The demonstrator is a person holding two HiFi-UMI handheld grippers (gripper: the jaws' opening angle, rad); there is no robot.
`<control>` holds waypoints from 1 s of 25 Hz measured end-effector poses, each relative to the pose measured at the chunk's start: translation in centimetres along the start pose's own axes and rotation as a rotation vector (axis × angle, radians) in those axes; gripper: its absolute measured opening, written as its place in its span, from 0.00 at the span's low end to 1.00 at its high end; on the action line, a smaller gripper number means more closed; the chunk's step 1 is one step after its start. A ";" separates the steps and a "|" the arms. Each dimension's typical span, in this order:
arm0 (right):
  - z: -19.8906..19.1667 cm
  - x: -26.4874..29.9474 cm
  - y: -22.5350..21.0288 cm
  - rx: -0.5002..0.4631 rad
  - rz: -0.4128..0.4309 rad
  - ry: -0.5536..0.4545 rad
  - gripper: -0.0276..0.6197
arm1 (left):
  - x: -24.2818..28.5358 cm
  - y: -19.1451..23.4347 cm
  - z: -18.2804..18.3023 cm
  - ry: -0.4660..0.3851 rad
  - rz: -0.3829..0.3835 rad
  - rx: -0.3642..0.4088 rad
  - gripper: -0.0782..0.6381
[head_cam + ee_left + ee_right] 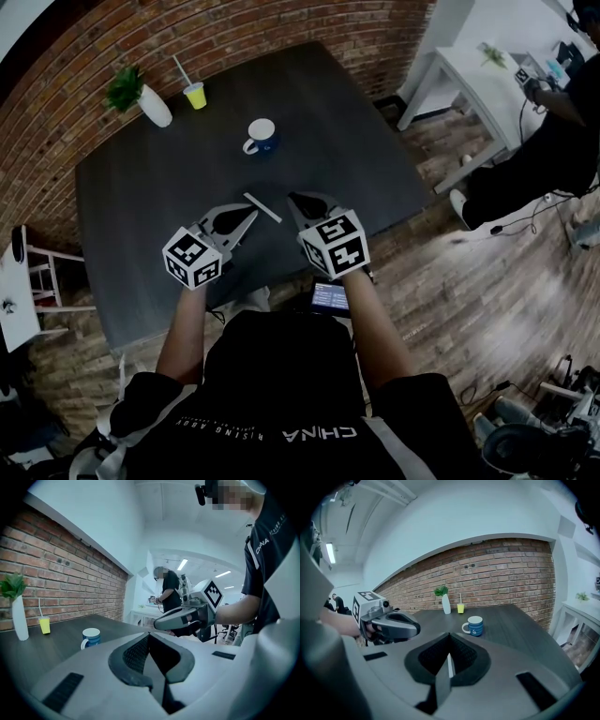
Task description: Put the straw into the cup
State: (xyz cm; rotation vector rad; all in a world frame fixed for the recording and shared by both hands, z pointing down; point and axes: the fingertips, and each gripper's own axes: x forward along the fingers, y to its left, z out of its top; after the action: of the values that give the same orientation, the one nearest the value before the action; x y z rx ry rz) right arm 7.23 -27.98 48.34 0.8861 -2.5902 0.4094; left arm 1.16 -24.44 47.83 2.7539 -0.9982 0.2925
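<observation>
A white straw (262, 207) lies flat on the dark table (356, 150), in the gap between my two grippers. My left gripper (251, 217) sits just left of it with its jaws shut and nothing in them; its tips meet in the left gripper view (149, 633). My right gripper (292, 198) sits just right of the straw, jaws together at the tips (449, 633). A thin pale line shows in its slit; I cannot tell what it is. A blue mug (262, 136) (475, 626) stands further back. A small yellow cup (195, 95) holding another straw (181, 69) stands at the far left.
A white vase with a green plant (150, 103) stands beside the yellow cup, close to the brick wall (281, 28). A white desk (487, 84) with a person at it stands to the right. A white stool (28, 281) is off the table's left edge.
</observation>
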 end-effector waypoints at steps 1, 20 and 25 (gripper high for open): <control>0.0 0.3 0.2 -0.004 0.010 0.005 0.05 | -0.1 0.1 0.0 -0.007 -0.001 -0.008 0.11; -5.1 13.1 1.3 0.027 0.197 0.250 0.12 | -2.7 6.5 -6.1 0.003 0.060 -0.216 0.11; -7.7 16.6 2.3 0.009 0.212 0.344 0.19 | -4.0 8.0 -7.4 0.001 0.066 -0.252 0.11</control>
State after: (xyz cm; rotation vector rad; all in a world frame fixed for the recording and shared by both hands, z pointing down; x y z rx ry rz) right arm -4.42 -31.99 62.03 0.4923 -2.3668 0.5766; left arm -7.83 -26.16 54.90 2.4992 -1.0491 0.1646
